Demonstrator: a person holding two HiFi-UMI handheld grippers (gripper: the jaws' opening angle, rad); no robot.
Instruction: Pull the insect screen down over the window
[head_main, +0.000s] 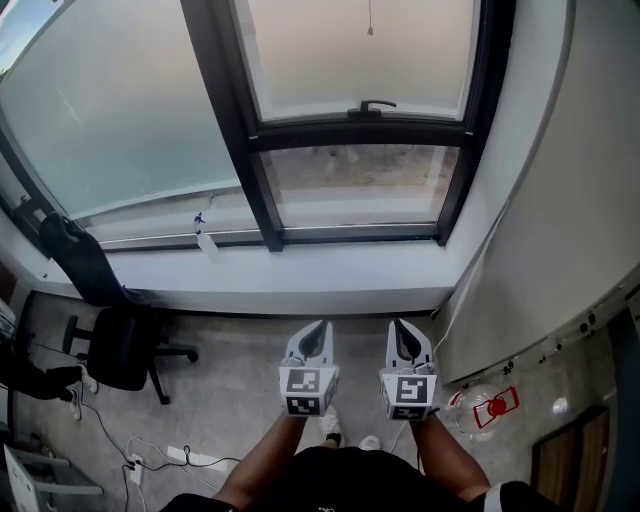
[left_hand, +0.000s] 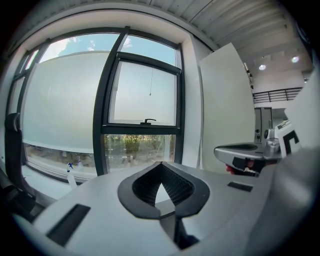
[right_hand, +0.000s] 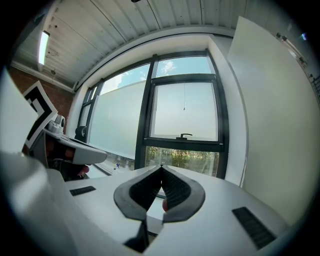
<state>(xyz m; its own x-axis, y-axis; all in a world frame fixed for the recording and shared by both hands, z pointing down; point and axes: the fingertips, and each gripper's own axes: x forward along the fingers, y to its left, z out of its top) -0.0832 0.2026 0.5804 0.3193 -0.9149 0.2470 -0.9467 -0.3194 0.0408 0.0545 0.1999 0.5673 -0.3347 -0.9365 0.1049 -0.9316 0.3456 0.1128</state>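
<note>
Insect screen first: no view shows the mesh itself, so I judge it is rolled up at the top of the right-hand window. What I take for its pull cord hangs in front of the upper pane, with its end above the window handle.

You hold the left gripper and the right gripper low in front of you, well apart from the glass. In each gripper view the fingers are pressed together with nothing between them, and the right pair reads the same.

The step in hand is the reach:
- Move in to the sill and raise one gripper to the cord.
- Spread its fingers only once you are near the cord.
- Bring them to either side of the thin line just above its end piece, then close firmly so the end stops any slip.
- Pull straight down along the pane, slow and even.
- Keep clear of the handle, which juts toward you.
</note>
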